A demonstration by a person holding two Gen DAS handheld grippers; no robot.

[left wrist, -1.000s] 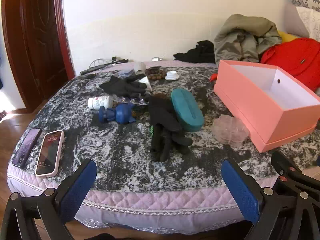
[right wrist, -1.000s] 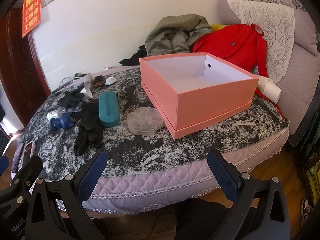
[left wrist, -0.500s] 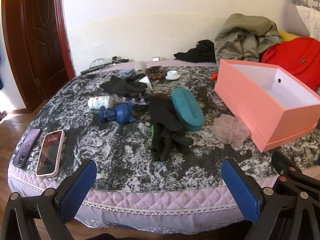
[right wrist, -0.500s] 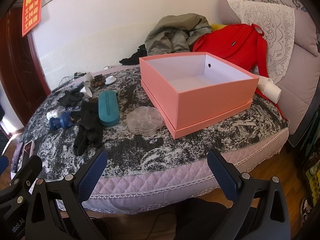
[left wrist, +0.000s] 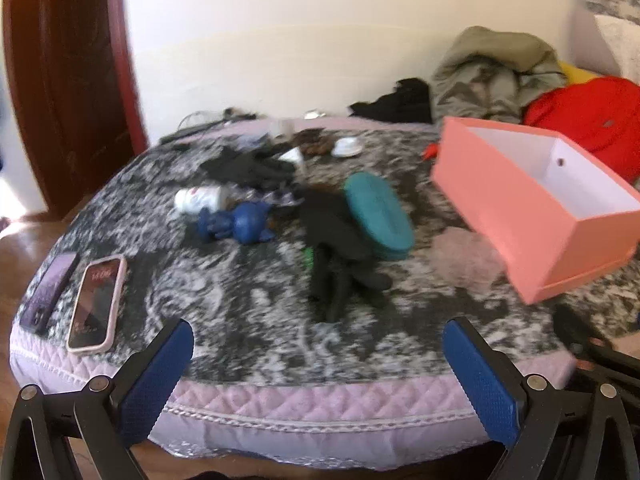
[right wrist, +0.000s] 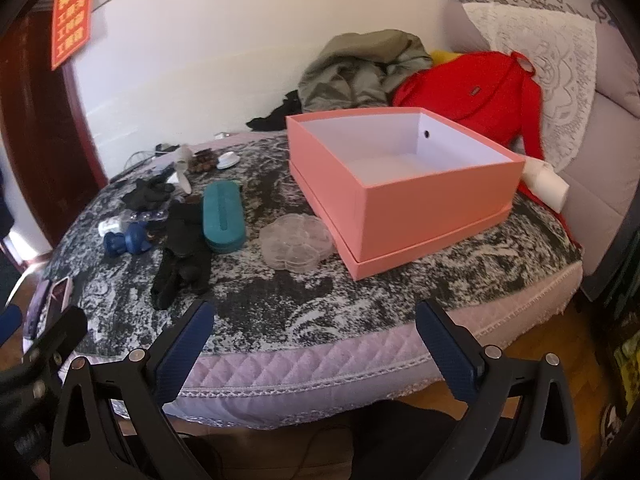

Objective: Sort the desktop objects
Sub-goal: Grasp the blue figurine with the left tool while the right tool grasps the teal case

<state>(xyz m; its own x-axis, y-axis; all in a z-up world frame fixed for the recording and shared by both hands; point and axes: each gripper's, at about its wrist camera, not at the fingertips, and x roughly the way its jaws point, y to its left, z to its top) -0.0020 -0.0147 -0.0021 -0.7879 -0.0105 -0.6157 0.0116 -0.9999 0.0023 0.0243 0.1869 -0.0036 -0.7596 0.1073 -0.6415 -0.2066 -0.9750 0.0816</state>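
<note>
My left wrist feed is smeared with motion blur: the pink box [left wrist: 532,204], the teal case [left wrist: 378,216] and the black glove [left wrist: 340,264] all have soft, streaked edges, and the clear organizer beside the box dissolves into a pale smudge. My right wrist feed is sharp; I can read the lobes of the clear organizer [right wrist: 297,242] and the quilting along the table [right wrist: 304,364] edge. Daylight is bright and even, with a blown-out patch on the floor at far left in both views. Shadows are soft. Fisheye bending curves the door frame, and the right view has a dark vignette in its corners.
</note>
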